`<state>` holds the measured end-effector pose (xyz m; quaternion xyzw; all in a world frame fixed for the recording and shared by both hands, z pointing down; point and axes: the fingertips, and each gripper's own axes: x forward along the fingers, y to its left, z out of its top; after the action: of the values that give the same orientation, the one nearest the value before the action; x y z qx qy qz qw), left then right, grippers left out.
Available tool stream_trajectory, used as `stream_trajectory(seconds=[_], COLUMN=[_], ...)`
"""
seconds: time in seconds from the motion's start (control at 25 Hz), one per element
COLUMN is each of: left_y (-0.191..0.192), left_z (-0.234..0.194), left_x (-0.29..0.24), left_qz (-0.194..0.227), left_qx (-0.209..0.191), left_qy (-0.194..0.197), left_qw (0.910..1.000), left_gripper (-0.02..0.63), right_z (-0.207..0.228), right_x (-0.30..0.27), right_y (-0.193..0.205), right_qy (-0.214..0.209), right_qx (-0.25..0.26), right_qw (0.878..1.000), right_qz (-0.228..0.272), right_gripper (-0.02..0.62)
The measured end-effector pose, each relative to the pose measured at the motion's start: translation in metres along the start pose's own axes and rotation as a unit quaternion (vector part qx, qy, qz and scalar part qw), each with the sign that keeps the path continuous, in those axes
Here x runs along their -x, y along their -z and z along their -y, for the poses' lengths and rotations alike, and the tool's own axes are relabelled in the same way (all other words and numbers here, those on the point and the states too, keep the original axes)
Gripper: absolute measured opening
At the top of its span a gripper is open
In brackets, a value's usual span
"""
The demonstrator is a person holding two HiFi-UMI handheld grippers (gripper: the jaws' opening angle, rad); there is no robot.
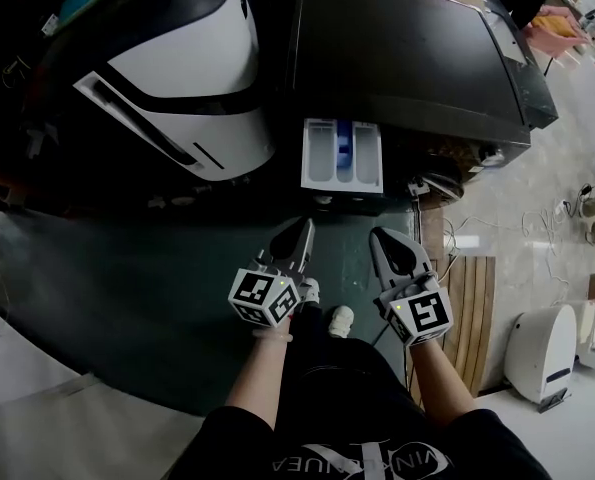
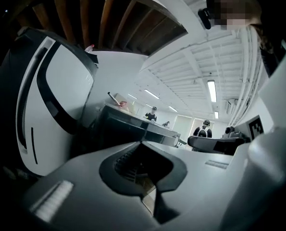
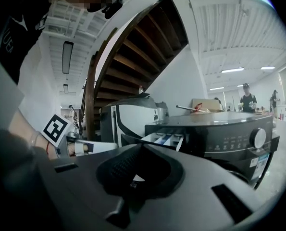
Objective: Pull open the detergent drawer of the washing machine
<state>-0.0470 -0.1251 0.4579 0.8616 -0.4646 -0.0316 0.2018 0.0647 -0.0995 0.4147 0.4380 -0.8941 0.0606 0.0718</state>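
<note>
**White drawer out of the washer, both grippers clenched on nothing**

Dark grey and box-shaped, the washer (image 1: 407,48) fills the head view from 12 to 2 o'clock. Its drawer (image 1: 342,155) stands pulled out from the front edge, close to the washer's left corner. The drawer is white, with one blue compartment between paler ones, and its open top faces the camera.

Both grippers sit at 6 o'clock of the drawer, apart from it, with bare dark floor (image 1: 127,298) between. The left gripper (image 1: 303,230) points toward 12 o'clock with a slight lean to 1. Its jaws are pressed together and nothing is caught between them; its own view shows the same. The right gripper (image 1: 380,236) lies just beside it at 3 o'clock, tilted toward 11. Its jaws are also closed on nothing. The two tips angle toward each other without touching.

In the right gripper view the drawer juts out of the washer's upper front at 12 o'clock of the jaws, well beyond them.

A white appliance (image 1: 177,78) with black bands stands at 9 o'clock of the washer, just beside it. Wooden slats (image 1: 472,308) lie on the floor at 3 o'clock of the right gripper. A pale shoe (image 1: 339,320) shows at 6 o'clock, between the two forearms.
</note>
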Motion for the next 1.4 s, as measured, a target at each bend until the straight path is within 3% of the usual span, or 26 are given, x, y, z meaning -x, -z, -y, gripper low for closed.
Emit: stream_trajectory(seconds=[0.4,1.4], left_y=[-0.051,-0.12], left_z=[0.016,0.047], left_x=[0.021,0.065], left_qz=[0.015,0.052], left_qx=[-0.05,-0.127], left_qy=[-0.014,-0.038], left_qw=[0.9985,0.9898], left_gripper=[0.009,0.009], right_z=[-0.004,-0.015], right_x=[0.014,0.047], right_y=[-0.042,-0.105], right_qy=[0.002,0.004], right_qx=[0.011,0.029], right_qw=[1.0,0.998], right_qz=[0.019,0.059], right_gripper=[0.018,0.018])
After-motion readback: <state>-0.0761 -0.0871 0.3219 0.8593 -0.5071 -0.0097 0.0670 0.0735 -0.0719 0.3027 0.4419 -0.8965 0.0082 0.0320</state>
